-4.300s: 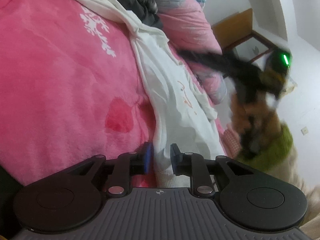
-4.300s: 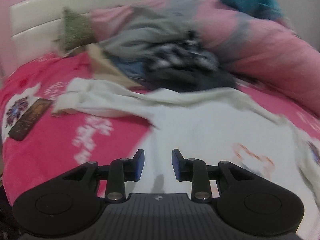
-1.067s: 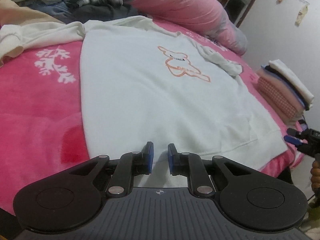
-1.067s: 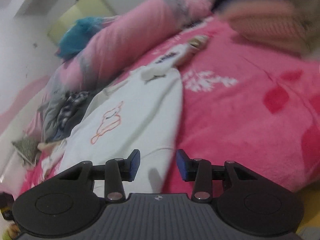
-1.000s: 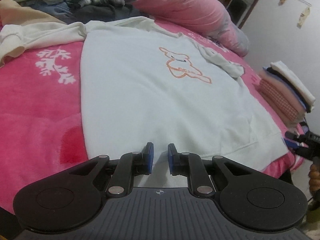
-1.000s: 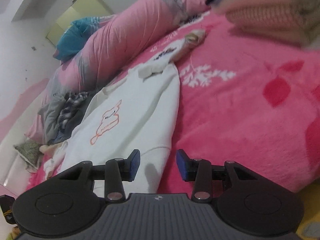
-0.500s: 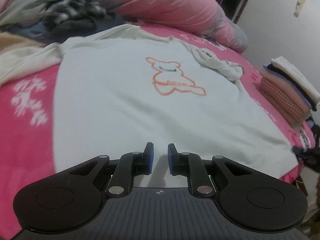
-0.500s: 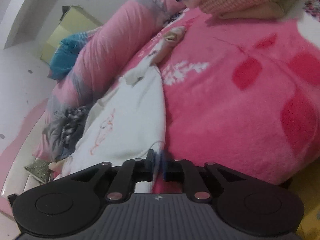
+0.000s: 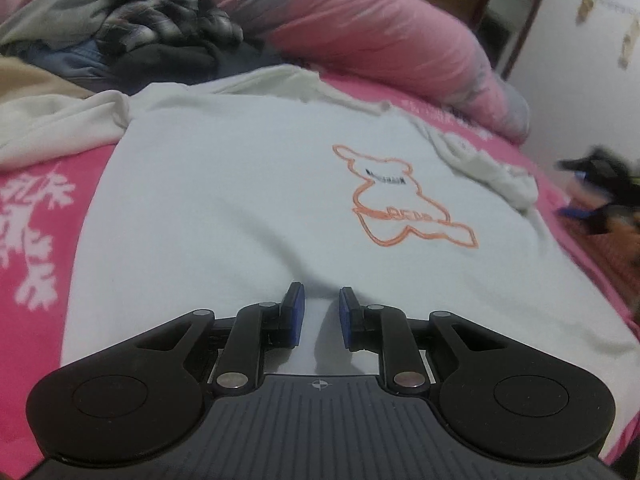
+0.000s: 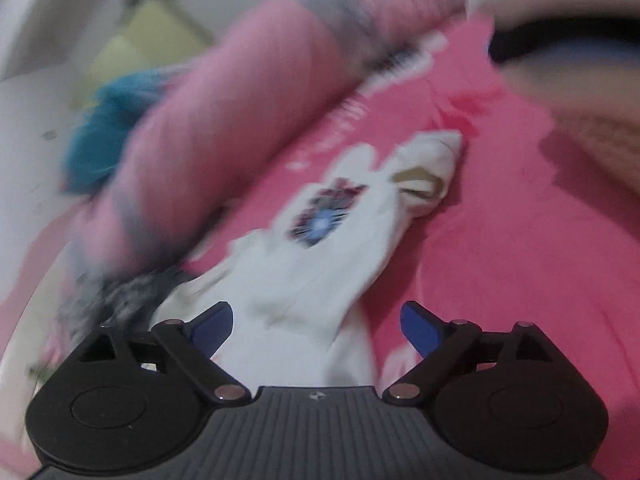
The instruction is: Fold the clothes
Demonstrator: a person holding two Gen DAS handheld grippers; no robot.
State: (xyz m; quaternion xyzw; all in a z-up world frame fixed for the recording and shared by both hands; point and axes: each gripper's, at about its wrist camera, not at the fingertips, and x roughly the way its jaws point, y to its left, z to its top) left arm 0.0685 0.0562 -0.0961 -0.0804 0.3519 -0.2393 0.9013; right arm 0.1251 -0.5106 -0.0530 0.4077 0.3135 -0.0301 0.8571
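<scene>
A white sweatshirt with an orange outline print lies spread flat on the pink bed. My left gripper hovers over its lower hem, jaws narrowly apart with nothing between them. My right gripper is wide open above the sweatshirt's right sleeve, which runs away from it to a bunched cuff. The right gripper also shows blurred at the right of the left wrist view. The right wrist view is motion blurred.
A heap of unfolded clothes lies beyond the collar. A rolled pink quilt lies along the back of the bed. A stack of folded clothes sits at the upper right. The pink blanket surrounds the sweatshirt.
My right gripper was shut at the sweatshirt's hem corner; it has opened wide and moved up over the right sleeve. My left gripper moved slightly forward over the hem.
</scene>
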